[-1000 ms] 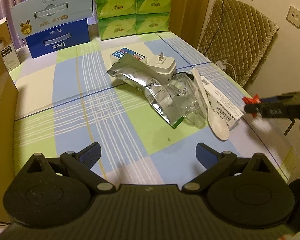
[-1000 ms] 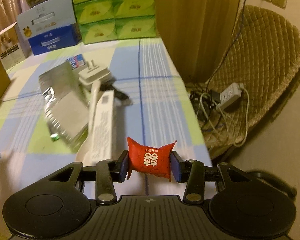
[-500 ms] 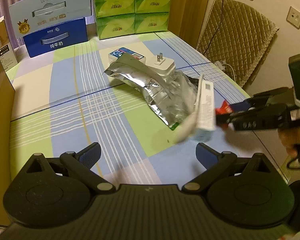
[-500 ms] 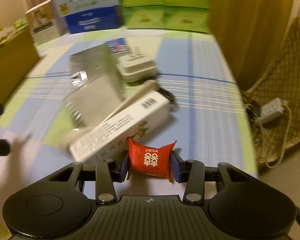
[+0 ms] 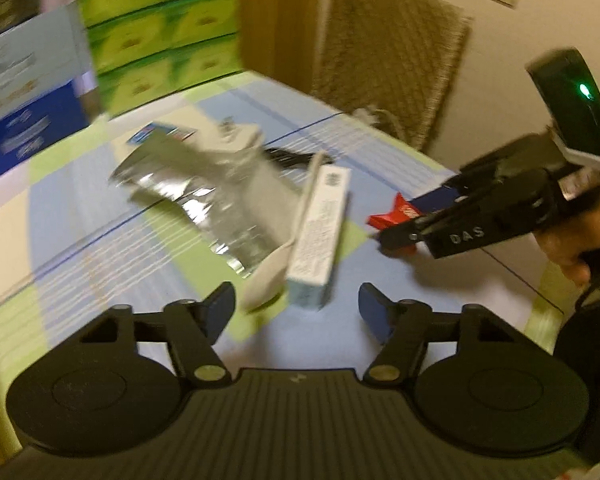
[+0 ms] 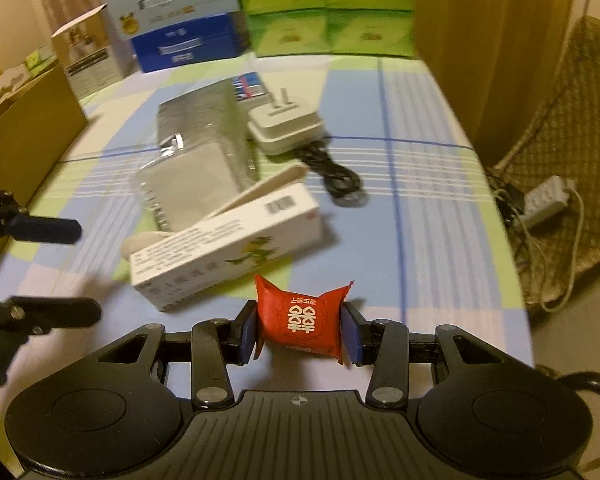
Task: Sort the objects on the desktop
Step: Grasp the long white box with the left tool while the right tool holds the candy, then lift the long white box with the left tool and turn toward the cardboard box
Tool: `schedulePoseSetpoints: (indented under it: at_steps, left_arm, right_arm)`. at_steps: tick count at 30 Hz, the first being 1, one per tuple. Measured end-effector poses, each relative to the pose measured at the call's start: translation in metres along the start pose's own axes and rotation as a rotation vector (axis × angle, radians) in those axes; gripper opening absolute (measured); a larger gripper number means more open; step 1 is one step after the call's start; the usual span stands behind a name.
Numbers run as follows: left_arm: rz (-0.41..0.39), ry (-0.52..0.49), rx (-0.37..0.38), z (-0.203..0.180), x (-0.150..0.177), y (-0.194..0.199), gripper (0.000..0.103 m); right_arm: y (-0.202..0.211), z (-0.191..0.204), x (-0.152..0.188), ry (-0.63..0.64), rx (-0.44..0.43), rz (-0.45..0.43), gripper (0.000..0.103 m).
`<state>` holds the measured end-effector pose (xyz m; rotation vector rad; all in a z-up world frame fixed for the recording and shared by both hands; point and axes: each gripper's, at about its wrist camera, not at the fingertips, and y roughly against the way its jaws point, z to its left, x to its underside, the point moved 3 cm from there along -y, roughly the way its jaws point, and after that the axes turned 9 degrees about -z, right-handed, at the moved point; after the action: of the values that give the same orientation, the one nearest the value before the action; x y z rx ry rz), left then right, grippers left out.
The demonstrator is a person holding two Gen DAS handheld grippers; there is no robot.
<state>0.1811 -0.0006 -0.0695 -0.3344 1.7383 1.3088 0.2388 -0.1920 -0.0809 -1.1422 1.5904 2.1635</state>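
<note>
Pinching a red packet (image 6: 302,322) printed with a white double-happiness character between the right tongs (image 6: 300,330), low over the checked worktop (image 6: 432,216); reading "DAS" on their side. Spreading the left tongs (image 5: 296,306) wide and empty. Lying just ahead, a white carton (image 6: 228,250) with barcode, long axis running diagonally.
</note>
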Motion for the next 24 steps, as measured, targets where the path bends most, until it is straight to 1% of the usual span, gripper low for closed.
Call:
schedulePoseSetpoints:
  at_steps: [1,3,4,6,7,9,10,12,15,18,20,22,24]
  left_arm:
    - [0.001,-0.013,0.005,-0.004,-0.001,-0.005,0.057]
    - [0.010,-0.030,0.010,-0.009,-0.002,-0.017,0.049]
    - [0.012,-0.037,0.009,-0.011,-0.003,-0.022,0.048]
    - [0.015,-0.048,0.005,-0.014,-0.004,-0.030,0.039]
    - [0.018,-0.052,0.004,-0.015,-0.005,-0.034,0.037]
    - [0.031,-0.065,-0.001,-0.017,-0.006,-0.040,0.031]
    - [0.041,-0.070,-0.008,-0.018,-0.005,-0.043,0.030]
    - [0.060,-0.072,-0.022,-0.020,-0.002,-0.046,0.022]
    - [0.078,-0.035,-0.014,-0.020,0.003,-0.038,0.021]
    - [0.103,0.014,-0.016,-0.022,0.014,-0.018,0.021]
    - [0.107,0.084,-0.011,-0.020,0.025,0.002,0.021]
    - [0.114,0.178,-0.012,-0.014,0.037,0.021,0.021]
    - [0.112,0.243,-0.038,-0.006,0.050,0.043,0.021]
  right_arm:
    - [0.001,-0.002,0.000,-0.004,0.003,-0.002,0.041]
    - [0.003,-0.004,0.000,-0.011,0.009,-0.007,0.041]
    - [0.005,-0.004,0.001,-0.014,0.011,-0.010,0.041]
    - [0.006,-0.005,0.001,-0.019,0.016,-0.013,0.041]
    - [0.007,-0.005,0.001,-0.023,0.018,-0.014,0.041]
    - [0.008,-0.004,0.001,-0.029,0.017,-0.014,0.041]
    - [0.008,-0.003,0.001,-0.031,0.017,-0.013,0.041]
    - [0.009,-0.001,0.001,-0.038,0.020,-0.009,0.041]
    - [0.013,0.004,0.002,-0.049,0.021,-0.008,0.041]
    - [0.020,0.013,0.005,-0.054,0.013,-0.003,0.041]
    - [0.025,0.023,0.007,-0.058,-0.003,-0.003,0.041]
    - [0.029,0.034,0.009,-0.060,-0.025,-0.002,0.041]
    - [0.033,0.049,0.012,-0.053,-0.046,-0.002,0.041]
